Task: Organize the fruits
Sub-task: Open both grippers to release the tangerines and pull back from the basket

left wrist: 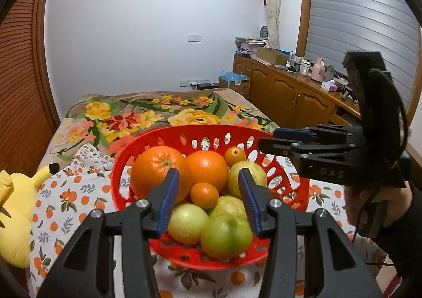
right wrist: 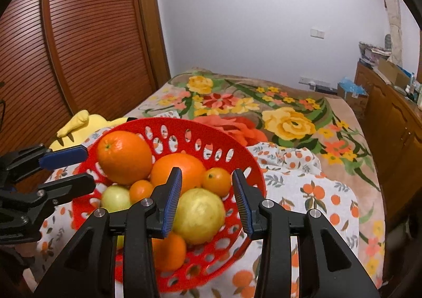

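A red basket with oval holes in its wall sits on a white cloth printed with oranges, spread over a floral blanket on a bed. All the fruit in sight lies inside the basket, piled together and touching. At the back are two big oranges side by side, with a small orange to their right near the far rim. Another small orange sits in the middle of the pile. Yellow-green fruits fill the near side.

The left gripper hovers above the basket's near side, its blue-padded jaws spread wide and holding nothing. The right gripper hovers over the basket from the other side, jaws also wide apart and empty, framing a yellow-green fruit below. Each gripper shows in the other's view, beside the basket rim.

A yellow plush toy lies on the bed just left of the cloth. A wooden cabinet with clutter on top stands along the right wall.
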Motion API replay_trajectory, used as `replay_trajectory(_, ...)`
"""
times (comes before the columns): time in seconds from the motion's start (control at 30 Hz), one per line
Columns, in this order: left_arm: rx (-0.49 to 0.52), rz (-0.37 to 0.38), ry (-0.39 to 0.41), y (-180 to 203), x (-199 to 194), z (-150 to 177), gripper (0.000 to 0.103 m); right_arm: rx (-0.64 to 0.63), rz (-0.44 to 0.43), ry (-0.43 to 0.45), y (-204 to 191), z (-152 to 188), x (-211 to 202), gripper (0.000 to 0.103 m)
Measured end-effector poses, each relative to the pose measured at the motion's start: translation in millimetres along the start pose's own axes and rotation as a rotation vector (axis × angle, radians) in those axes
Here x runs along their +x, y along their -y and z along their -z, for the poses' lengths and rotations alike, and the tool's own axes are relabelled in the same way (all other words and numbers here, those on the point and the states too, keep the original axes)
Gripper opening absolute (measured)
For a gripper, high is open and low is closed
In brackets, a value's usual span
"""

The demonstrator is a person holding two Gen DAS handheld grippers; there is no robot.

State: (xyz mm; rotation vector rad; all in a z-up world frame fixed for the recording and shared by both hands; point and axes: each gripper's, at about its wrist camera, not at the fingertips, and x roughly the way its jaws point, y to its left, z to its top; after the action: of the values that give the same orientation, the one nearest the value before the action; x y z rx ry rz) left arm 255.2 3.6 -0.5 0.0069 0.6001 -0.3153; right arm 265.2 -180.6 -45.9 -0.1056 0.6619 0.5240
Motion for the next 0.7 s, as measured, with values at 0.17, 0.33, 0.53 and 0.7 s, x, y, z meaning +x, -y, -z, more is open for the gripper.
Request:
replay_trajectory(0.17,0.002,-0.009,-0.002,4.0,-11.6,10.5,0.049,0.0,0.013,0.017,-11.1,14.4,-20.4,0.04)
replay_trajectory(0.33,-0.003,-0.019,-0.003,7.1,-25.6,20.1,0.051,0.006,0.018,0.03,-19.9,25.1,-37.1,0.04)
replay_trajectory(0.53,-0.018,-0.036,0.009,8.2,-43.8,27.5,0.057,0.004,0.029,0.054,-32.5,36.0,-57.0,0.044)
replay_trajectory(0.7,-0.023,-0.048,0.015,8.5,-58.5,32.0,0.058,0.01,0.033,0.074,-39.5,40.7,-73.7,0.045)
